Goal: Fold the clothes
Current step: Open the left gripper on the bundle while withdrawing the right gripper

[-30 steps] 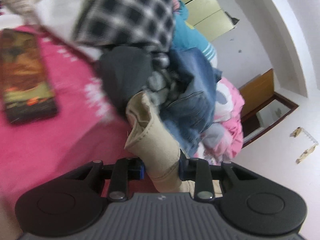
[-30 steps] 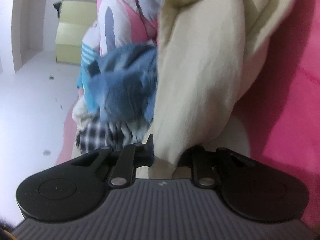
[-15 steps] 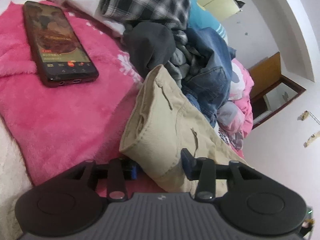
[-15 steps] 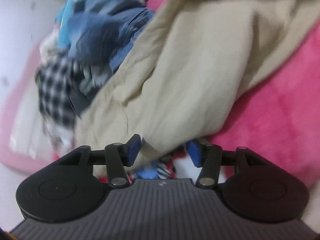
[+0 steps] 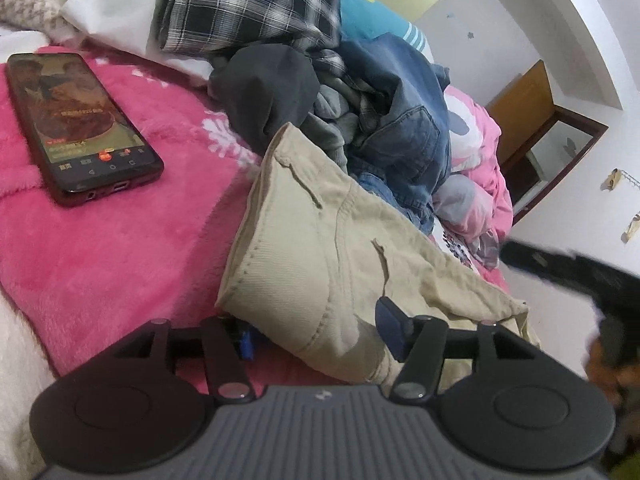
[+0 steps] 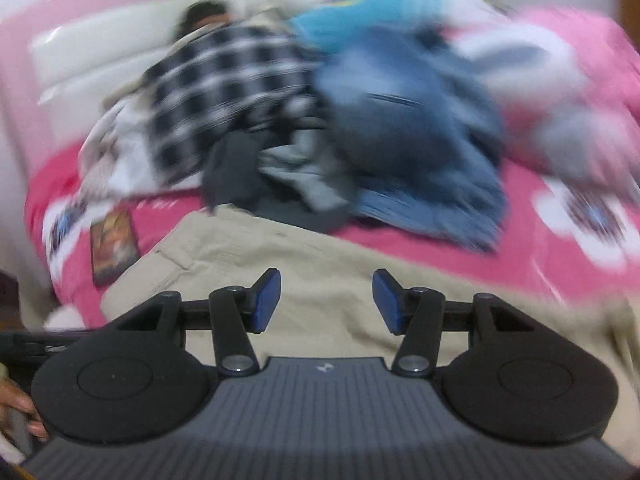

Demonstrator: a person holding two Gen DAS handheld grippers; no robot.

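The khaki trousers (image 5: 320,248) lie spread on the bed (image 5: 120,248) beside the pile (image 5: 360,100). Left tongs (image 5: 316,330) stand open astride the waistband corner; right tongs (image 6: 326,300) are open, empty. Risk: closing may also pinch the blanket, or snag the phone (image 5: 80,120).

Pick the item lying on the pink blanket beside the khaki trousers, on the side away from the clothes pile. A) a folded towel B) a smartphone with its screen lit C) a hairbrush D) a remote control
B: a smartphone with a lit screen lies flat on the pink blanket, apart from the khaki trousers.
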